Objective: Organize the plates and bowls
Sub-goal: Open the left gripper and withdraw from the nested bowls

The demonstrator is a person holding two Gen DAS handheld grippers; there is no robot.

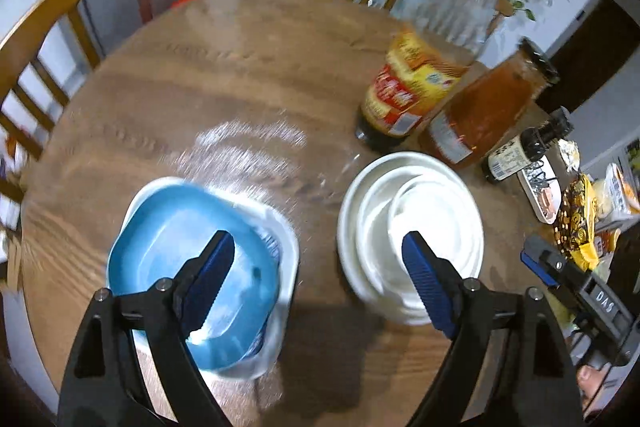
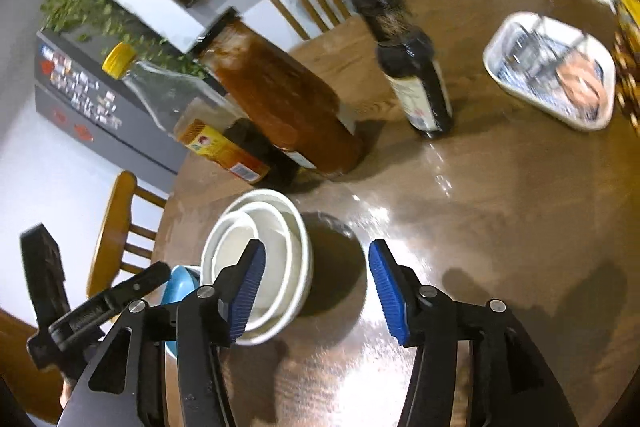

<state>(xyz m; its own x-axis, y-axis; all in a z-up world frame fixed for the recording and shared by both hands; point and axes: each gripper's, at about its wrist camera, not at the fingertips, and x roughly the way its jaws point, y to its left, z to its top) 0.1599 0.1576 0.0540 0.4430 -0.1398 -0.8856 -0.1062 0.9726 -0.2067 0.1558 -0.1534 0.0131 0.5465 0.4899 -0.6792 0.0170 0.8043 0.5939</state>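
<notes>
The left hand-held gripper hung over the table with its jaws wide apart and nothing between them — one pad over the blue bowl, the other over the white bowls. The blue bowl sat nested in a white dish; the white bowls sat stacked just beside it, apart from it. The right hand-held gripper also stood apart and empty, its left pad over the white stack's rim. Both stacks looked settled, so the step in hand seemed to be letting go and drawing clear. Doing that well meant lifting straight off without a pad catching a rim and shifting the nest. Beyond the bowls stood three bottles — close enough to knock — and a tray farther off.
</notes>
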